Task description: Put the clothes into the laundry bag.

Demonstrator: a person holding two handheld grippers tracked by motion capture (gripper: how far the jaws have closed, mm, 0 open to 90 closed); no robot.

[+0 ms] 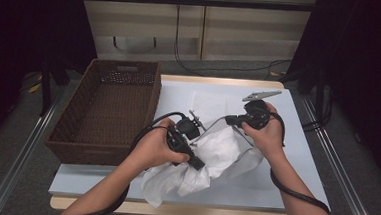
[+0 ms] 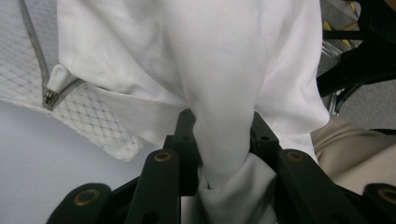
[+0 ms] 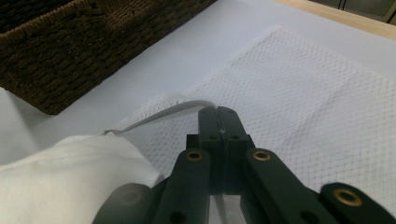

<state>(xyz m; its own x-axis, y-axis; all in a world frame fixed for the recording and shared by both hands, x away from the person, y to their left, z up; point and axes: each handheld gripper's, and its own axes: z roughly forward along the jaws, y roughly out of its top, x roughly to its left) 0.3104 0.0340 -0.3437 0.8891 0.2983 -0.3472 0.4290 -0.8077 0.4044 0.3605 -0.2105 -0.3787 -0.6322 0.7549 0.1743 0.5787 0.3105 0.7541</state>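
- A brown wicker basket [image 1: 107,113] sits at the left end of the bench [image 1: 295,159]; as far as the high view shows its inside, nothing lies in it.
- The left gripper [image 1: 191,156] comes next, near the front edge. In the left gripper view its jaws are pinched onto a thick bunched fold of the white garment [image 2: 219,84], so that side is firmly held.
- The white garment [image 1: 205,161] hangs and rumples between the two grippers, its lower part spilling toward the bench's front edge. It appears to be going into a white mesh laundry bag [image 3: 299,88], whose zipper [image 2: 50,95] lies just beside the cloth in the left gripper view.
- The right gripper [image 1: 230,121] is farther back and to the right. Its jaws are closed flat on a thin grey-white edge strip of the mesh bag [image 3: 163,114], apparently holding the opening up.
- My judgement: the work is midway. Both holds are made and the bag mouth is lifted, but most of the garment is still outside the bag. What remains is feeding the cloth in, closing the zipper, and perhaps moving the bag to the basket.
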